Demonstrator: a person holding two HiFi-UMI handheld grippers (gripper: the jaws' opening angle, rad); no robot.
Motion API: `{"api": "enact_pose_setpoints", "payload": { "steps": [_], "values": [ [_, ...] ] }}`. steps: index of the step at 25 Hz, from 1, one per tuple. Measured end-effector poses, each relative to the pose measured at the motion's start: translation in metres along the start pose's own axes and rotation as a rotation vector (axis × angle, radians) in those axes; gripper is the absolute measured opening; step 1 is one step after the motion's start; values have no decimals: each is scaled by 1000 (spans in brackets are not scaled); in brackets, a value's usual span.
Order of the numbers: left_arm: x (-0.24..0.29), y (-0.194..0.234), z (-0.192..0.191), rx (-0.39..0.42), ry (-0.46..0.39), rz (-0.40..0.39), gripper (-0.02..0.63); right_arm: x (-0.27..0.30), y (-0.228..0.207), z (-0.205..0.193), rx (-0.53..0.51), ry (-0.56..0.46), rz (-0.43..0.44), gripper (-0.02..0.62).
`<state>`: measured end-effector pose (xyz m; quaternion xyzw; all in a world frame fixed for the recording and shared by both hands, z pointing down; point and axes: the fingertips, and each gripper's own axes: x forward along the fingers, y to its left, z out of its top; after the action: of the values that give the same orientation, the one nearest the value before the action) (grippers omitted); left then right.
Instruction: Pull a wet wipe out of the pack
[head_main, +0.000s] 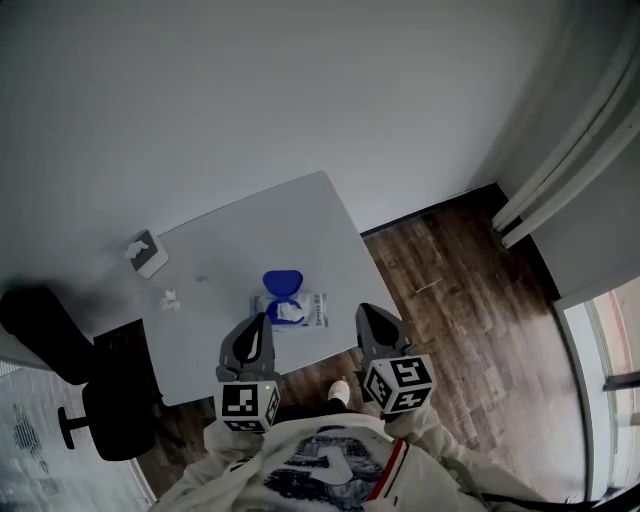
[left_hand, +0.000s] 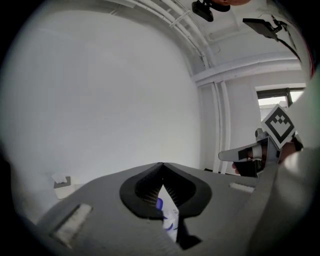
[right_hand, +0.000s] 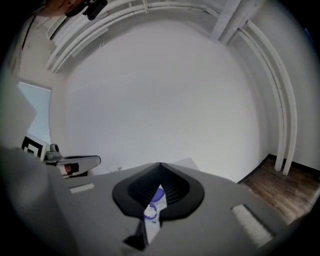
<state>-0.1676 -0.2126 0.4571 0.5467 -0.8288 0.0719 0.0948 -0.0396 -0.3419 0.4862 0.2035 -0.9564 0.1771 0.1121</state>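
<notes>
The wet wipe pack (head_main: 292, 310) lies on the grey table (head_main: 230, 250) near its front edge. Its blue lid (head_main: 282, 282) is flipped open and a white wipe shows at the opening. My left gripper (head_main: 262, 320) hovers just left of the pack, with its jaws shut and nothing held. My right gripper (head_main: 363, 311) hangs to the right of the pack past the table's edge, also shut and empty. In the left gripper view the pack (left_hand: 168, 218) shows through the slot under the closed tips (left_hand: 161, 165). The right gripper view shows the pack (right_hand: 152, 207) the same way.
A tissue box (head_main: 147, 254) stands at the table's far left, and a crumpled white scrap (head_main: 170, 298) lies near it. A black office chair (head_main: 70, 360) sits left of the table. Dark wood floor (head_main: 450, 300) lies to the right, and a white wall stands behind.
</notes>
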Motion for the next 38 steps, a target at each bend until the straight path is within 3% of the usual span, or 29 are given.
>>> {"api": "enact_pose_setpoints", "payload": {
  "steps": [11,21,38],
  "values": [
    [-16,33,-13,-40,13,142,5,34,22,-12,-31,71,124,6],
    [-10,71,-26,-77,31,183,4,72,39,-17,-69,127,142,6],
    [9,171,-20,-109,1,215,5,157,96,14,-164,116,157,6]
  ]
}}
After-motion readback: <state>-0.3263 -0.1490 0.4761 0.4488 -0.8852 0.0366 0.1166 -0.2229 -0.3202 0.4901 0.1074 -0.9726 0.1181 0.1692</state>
